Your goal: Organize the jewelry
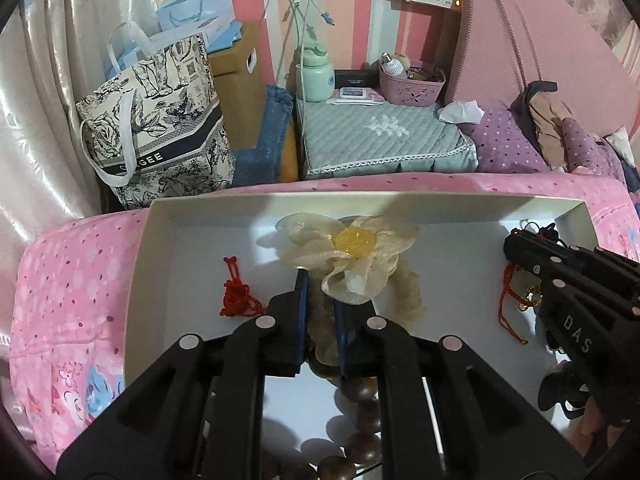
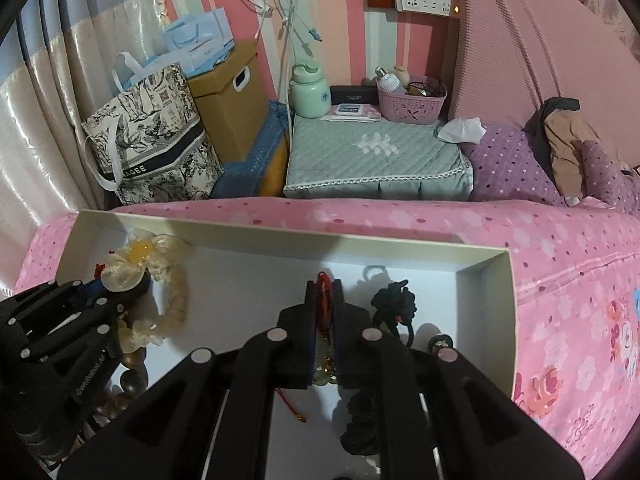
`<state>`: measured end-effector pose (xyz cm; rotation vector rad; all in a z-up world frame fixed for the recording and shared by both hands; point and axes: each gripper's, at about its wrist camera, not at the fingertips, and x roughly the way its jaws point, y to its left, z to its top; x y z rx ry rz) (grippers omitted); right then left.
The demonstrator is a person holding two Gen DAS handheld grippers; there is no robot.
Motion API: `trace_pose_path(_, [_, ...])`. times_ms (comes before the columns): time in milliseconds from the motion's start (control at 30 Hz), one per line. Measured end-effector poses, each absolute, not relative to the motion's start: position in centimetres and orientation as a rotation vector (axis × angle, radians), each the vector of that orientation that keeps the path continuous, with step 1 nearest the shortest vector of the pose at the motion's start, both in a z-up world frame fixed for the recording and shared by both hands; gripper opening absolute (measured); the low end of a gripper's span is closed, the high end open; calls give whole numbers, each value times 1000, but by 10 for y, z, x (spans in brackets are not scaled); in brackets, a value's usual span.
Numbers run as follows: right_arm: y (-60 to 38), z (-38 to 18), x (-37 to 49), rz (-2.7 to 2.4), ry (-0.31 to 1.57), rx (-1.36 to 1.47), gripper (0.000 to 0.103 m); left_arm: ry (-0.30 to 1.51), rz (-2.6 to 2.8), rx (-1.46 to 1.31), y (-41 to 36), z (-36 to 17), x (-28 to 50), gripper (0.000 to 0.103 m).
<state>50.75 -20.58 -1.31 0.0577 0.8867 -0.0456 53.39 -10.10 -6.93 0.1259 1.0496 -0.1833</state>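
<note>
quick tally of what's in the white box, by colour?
Inside the white box, as far as both views show:
Red: 2, a loose red cord knot and a red cord bracelet
Cream: 1, the flower scrunchie
Brown: 1, the wooden bead string
Black: 1, a black hair tie bundle
Total: 5. Any others are hidden or too unclear to count.

Dim indoor light, soft shadows, fisheye bending, dark vignetted corners, sharp focus.
</note>
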Motion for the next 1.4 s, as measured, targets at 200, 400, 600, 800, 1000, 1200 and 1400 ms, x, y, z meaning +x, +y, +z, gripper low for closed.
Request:
trace_pose_path(200, [-206, -5, 501, -34, 854, 54, 37, 1012, -184, 130, -102, -49, 523, 14])
trace_pose_path(400, [-209, 28, 477, -17, 779, 54, 49, 921, -171, 112, -82, -5, 498, 35])
trace_pose_path(600, [-202, 67, 406, -43, 636, -19, 85, 758, -116, 103, -45, 45, 433, 94])
trace_pose_path(800, [-194, 71, 318, -62, 560, -35, 97, 669, -95, 101, -29, 65, 344, 100])
trace_pose_path(1000, [-187, 71, 235, -69, 515, -34, 97, 649, -75, 94, -19, 63, 269, 100])
trace_pose_path(1200, [-188, 74, 155, -87, 467, -27, 97, 616, -59, 72, -14, 65, 199, 100])
trace_pose_path(1400, [-188, 64, 92, -87, 444, -8, 99, 589, -57, 26, -7, 66, 137, 100])
